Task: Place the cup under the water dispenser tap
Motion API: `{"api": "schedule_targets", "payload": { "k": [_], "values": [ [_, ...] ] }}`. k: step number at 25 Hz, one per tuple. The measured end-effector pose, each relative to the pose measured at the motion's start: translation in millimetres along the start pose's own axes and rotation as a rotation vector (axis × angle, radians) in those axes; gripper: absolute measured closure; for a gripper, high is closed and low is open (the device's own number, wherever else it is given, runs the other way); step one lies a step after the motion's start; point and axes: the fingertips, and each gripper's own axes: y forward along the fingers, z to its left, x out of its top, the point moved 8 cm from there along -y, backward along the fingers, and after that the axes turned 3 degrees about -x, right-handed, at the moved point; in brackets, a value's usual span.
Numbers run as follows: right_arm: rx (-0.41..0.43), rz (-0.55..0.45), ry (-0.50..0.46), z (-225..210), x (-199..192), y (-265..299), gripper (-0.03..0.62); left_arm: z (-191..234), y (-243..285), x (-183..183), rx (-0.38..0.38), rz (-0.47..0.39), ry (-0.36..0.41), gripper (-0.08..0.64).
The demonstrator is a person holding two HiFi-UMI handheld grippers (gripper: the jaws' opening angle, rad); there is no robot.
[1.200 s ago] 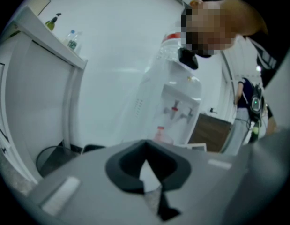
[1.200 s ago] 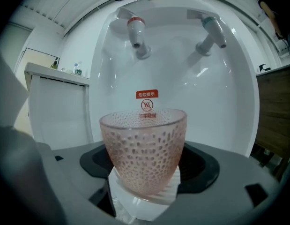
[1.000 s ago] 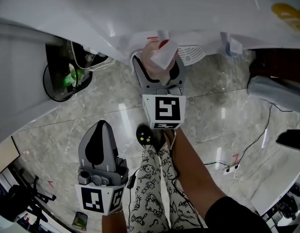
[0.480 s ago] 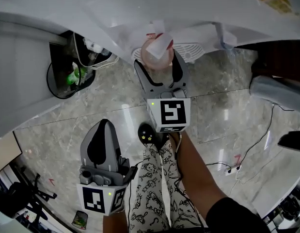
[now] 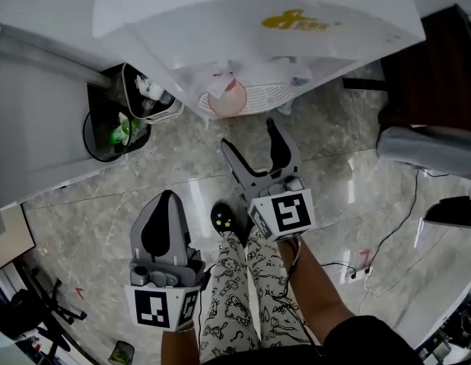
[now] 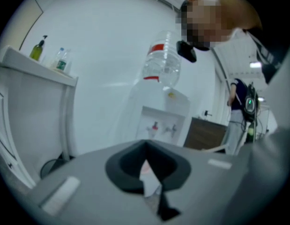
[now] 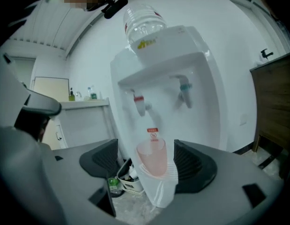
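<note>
The cup (image 5: 222,101) – pink and translucent – is being supported upright on the white drip tray (image 5: 264,97) of the water dispenser (image 5: 258,21), toward the tray's left edge. In the right gripper view it is being shown directly below the red tap (image 7: 139,102), with the blue tap (image 7: 184,90) further to the right.

The right claw (image 5: 249,135) is being held in front of the tray, above the marble floor (image 5: 349,173). Its jaws are being kept wide apart. The cup is being framed between them in the right gripper view, but it is not being touched by either jaw – the head view shows the jaw tips clear of the tray.

The left claw (image 5: 165,204) is being held lower and nearer the person, well apart from the dispenser. Its jaws are being pressed together, and nothing is being gripped.

A waste bin (image 5: 113,128) with a black liner is being shown on the floor, left of the dispenser.
</note>
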Motion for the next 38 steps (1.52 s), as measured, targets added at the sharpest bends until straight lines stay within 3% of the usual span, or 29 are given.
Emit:
{"api": "schedule_targets", "payload": {
  "k": [9, 10, 12, 13, 17, 20, 27, 38],
  "values": [
    [0.174, 0.034, -0.021, 36, 137, -70, 0.241, -43, -29, 103, -0.022, -0.003, 0.089, 0.564],
    [0.172, 0.038, -0.041, 42, 153, -83, 0.265, -51, -36, 119, -0.027, -0.014, 0.106, 0.563],
    [0.142, 0.031, -0.071, 51, 189, -112, 0.474, -67, -56, 152, -0.043, -0.021, 0.127, 0.564],
    [0.130, 0.021, -0.074, 55, 207, -124, 0.514, -76, -65, 170, -0.059, -0.019, 0.135, 0.564],
    [0.160, -0.027, -0.053, 69, 279, -165, 0.552, -103, -90, 230, -0.103, -0.069, 0.161, 0.563],
    [0.207, -0.042, -0.080, 78, 317, -193, 0.552, -121, -97, 256, -0.118, -0.136, 0.130, 0.563],
    [0.231, -0.059, -0.035, 78, 349, -234, 0.554, -163, -104, 277, -0.246, -0.158, 0.138, 0.565],
    [0.190, -0.080, -0.019, 61, 352, -260, 0.563, -171, -105, 278, -0.266, -0.159, 0.212, 0.563]
  ]
}}
